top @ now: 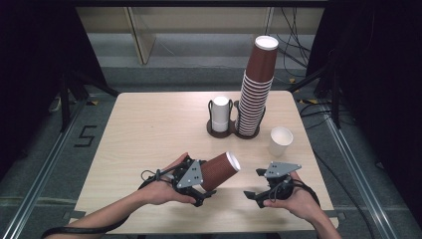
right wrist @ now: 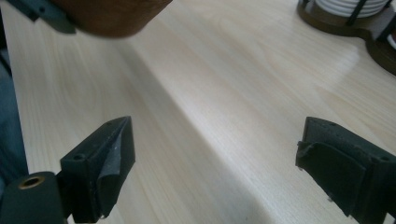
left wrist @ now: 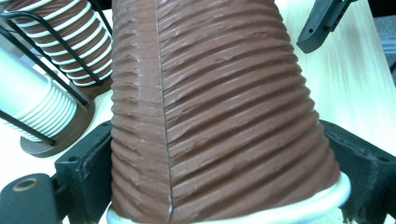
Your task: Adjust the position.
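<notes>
A: Where is the brown cup (top: 219,171) right now?

B: In the left gripper (top: 195,180). Its jaws pinch the cup near the base, one on each side of the ribbed wall, and the left gripper view looks straight along that wall (left wrist: 219,116) toward the white rim.

A: Which way does it lie?

B: Tipped over, nearly level. The long axis runs from the base in the jaws out to the open mouth, which points right and a little away from the person, toward the right gripper (top: 263,184).

A: And the right gripper?

B: Its jaws are spread, with nothing between them, just bare table (right wrist: 219,93). It hovers low over the near right part of the table (top: 149,129), a short gap off the cup's mouth. From its own camera the cup's brown edge (right wrist: 112,16) sits at the upper left.

A: So which hand is nearer the cup?

B: The left one holds it; the right is close beside it but not touching.

A: What else stands around?

B: A lone white cup (top: 280,141) upright just beyond the right gripper, and farther back a double rack (top: 219,130) with a short stack of white cups (top: 220,113) beside a tall leaning stack of brown cups (top: 255,89).

A: The next move?

B: I'd judge the right gripper would have to come in from the mouth side, along that axis, if it is to take the cup.
</notes>
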`<act>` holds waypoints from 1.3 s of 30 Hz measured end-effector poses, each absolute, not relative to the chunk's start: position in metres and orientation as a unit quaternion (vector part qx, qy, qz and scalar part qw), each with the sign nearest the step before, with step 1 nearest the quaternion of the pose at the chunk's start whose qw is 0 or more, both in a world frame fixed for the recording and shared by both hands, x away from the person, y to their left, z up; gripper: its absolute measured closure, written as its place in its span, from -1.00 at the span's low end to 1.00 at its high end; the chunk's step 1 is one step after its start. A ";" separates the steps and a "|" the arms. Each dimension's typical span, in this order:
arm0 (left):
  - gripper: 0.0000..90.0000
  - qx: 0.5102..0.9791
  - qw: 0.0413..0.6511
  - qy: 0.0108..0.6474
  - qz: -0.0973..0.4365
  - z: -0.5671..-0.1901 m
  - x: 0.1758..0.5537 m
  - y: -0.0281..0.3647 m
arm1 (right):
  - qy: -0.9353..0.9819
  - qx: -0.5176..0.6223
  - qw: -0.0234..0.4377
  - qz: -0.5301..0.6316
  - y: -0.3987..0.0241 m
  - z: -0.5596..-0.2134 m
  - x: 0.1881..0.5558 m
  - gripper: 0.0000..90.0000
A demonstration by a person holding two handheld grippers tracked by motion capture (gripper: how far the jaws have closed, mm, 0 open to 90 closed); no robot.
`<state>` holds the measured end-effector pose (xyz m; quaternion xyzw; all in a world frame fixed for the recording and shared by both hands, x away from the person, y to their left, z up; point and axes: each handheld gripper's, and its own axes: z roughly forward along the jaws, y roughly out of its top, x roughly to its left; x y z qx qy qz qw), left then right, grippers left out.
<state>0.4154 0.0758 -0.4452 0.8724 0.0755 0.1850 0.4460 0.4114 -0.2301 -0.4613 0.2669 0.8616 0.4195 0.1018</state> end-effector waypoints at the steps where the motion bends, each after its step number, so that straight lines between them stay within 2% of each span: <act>1: -0.79 0.875 0.443 0.074 0.183 -0.445 0.415 0.076 | 0.869 0.255 0.103 0.412 -0.229 -0.461 0.410 -0.74; 9: -0.79 0.884 0.427 0.058 0.182 -0.442 0.415 0.076 | 0.902 0.168 0.115 0.382 -0.219 -0.452 0.409 -0.74; 10: -0.79 0.886 0.424 0.054 0.181 -0.441 0.415 0.076 | 0.902 0.184 0.105 0.377 -0.218 -0.451 0.406 -0.74; 11: -0.79 0.887 0.422 0.050 0.181 -0.441 0.415 0.076 | 0.905 0.158 0.116 0.378 -0.216 -0.450 0.409 -0.74; 19: -0.79 0.892 0.415 0.034 0.175 -0.438 0.415 0.071 | 0.923 0.116 0.115 0.349 -0.204 -0.441 0.417 -0.75; 22: -0.79 0.894 0.410 0.026 0.177 -0.437 0.414 0.070 | 0.932 0.106 0.105 0.330 -0.200 -0.438 0.417 -0.92; 38: -0.79 0.903 0.395 0.010 0.167 -0.437 0.420 0.066 | 0.937 0.052 0.123 0.324 -0.193 -0.421 0.429 -0.97; 39: -0.79 0.904 0.394 0.007 0.167 -0.437 0.420 0.065 | 0.938 0.059 0.113 0.323 -0.192 -0.421 0.428 -0.98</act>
